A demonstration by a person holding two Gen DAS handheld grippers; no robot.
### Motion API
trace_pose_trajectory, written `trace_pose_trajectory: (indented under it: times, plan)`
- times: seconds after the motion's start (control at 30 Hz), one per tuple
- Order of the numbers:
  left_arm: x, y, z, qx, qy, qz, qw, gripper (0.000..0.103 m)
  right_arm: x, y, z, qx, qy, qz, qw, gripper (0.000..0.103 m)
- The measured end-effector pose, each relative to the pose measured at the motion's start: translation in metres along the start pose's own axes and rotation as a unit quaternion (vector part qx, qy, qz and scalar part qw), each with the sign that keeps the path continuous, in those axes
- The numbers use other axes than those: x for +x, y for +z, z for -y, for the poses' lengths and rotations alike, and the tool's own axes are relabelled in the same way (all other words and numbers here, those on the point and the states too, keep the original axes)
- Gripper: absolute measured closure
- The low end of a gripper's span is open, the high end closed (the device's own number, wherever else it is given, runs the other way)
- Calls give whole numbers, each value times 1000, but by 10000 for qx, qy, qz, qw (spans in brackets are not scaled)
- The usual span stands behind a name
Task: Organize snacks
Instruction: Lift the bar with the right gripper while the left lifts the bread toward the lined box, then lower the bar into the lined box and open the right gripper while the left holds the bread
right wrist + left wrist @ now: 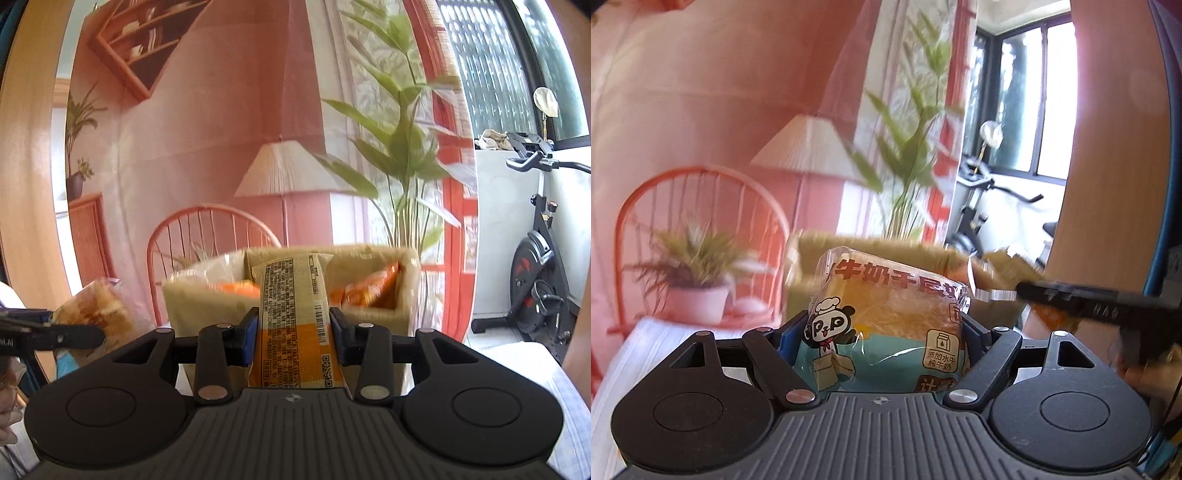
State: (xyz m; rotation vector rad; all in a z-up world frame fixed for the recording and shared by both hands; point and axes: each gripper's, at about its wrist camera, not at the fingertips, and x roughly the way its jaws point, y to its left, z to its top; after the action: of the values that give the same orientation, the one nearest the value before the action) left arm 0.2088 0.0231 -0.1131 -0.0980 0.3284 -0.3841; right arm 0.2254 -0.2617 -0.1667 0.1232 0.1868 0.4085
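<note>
My left gripper (pixel 882 332) is shut on a wrapped milk cake pack with a panda chef print (pixel 886 314), held up in the air. The pack also shows at the left of the right wrist view (pixel 98 306). My right gripper (pixel 293 332) is shut on a long yellow-and-orange snack bar (pixel 295 321), held upright in front of a tan fabric storage box (pixel 369 314). The box holds orange snack packs (pixel 373 291). In the left wrist view the box (pixel 923 254) sits just behind the cake pack, and the right gripper's finger (pixel 1082 299) reaches in from the right.
A pink printed backdrop with a chair, lamp and plants hangs behind the box. A white cloth-covered table (pixel 665 347) lies below. An exercise bike (pixel 539 266) stands at the right by a window. A wooden frame edge (pixel 26 184) is at the left.
</note>
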Motion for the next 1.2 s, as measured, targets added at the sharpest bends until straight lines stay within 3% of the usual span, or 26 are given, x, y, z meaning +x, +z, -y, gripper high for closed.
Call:
trace_pose_trajectory:
  times: [0.23,0.5,0.8,1.2]
  plan:
    - [60,51,1,65,-131,16,9999,20,52,42,5,24,-91,26,10000,62]
    - [120,75,1,390,-75,-206,9990,20,103,64,11,-114,-212,-65,9997,62]
    - [157,65,-13,387,99,-591,9975,20,144,52,36,-14,-490,-491,9976,62]
    - [173,60,-13,645,33,-843,9943,17,158,27,41,-26,-571,-928,9940,60]
